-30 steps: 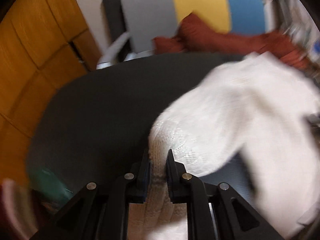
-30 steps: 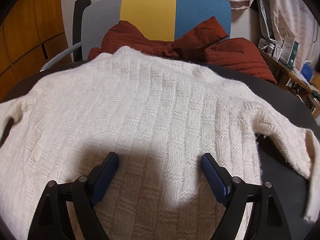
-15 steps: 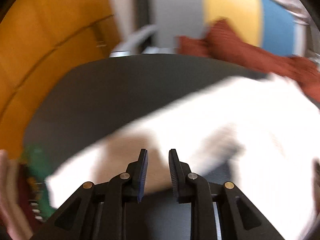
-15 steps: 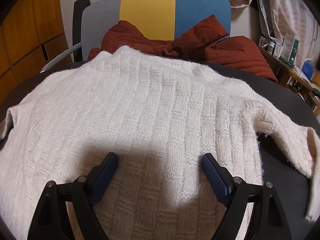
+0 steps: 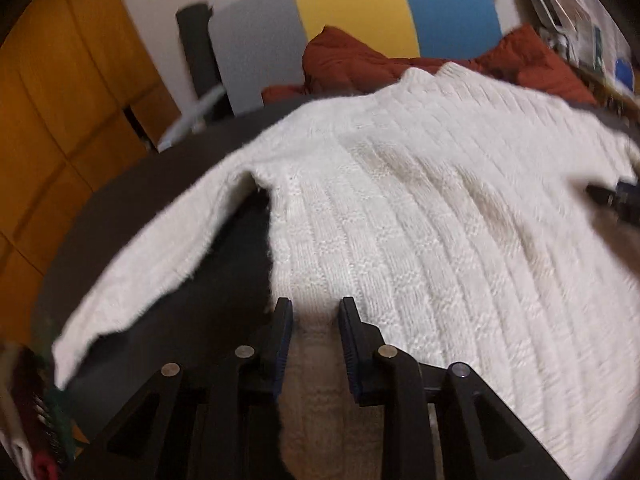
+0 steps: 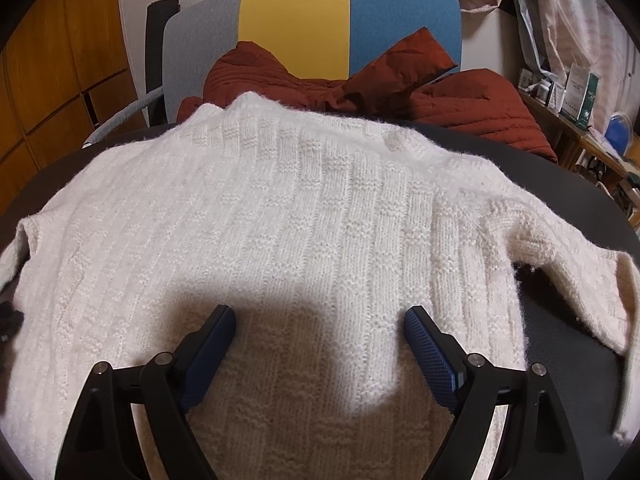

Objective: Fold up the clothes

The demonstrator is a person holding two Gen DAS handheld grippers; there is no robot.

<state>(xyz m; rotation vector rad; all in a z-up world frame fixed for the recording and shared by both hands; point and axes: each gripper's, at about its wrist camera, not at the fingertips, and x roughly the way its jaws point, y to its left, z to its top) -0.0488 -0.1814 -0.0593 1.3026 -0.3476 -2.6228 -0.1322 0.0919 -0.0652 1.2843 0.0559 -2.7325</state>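
Sweater (image 6: 304,216), cream knit, is spread flat on the dark table (image 5: 132,200), both sleeves laid outward. The left gripper (image 5: 315,320) is held narrowly parted above its edge; the right gripper (image 6: 320,320) is spread wide above its middle.

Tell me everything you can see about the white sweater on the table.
The white sweater is a chunky cream knit with vertical ribs and basket-weave blocks. It lies spread flat on the dark table, neckline toward the chair, both sleeves angled outward and down. The left gripper sits narrowly open over its edge near the left side seam; the right gripper hovers wide open over the lower body. Beyond the collar, a rust quilted jacket lies on the chair.
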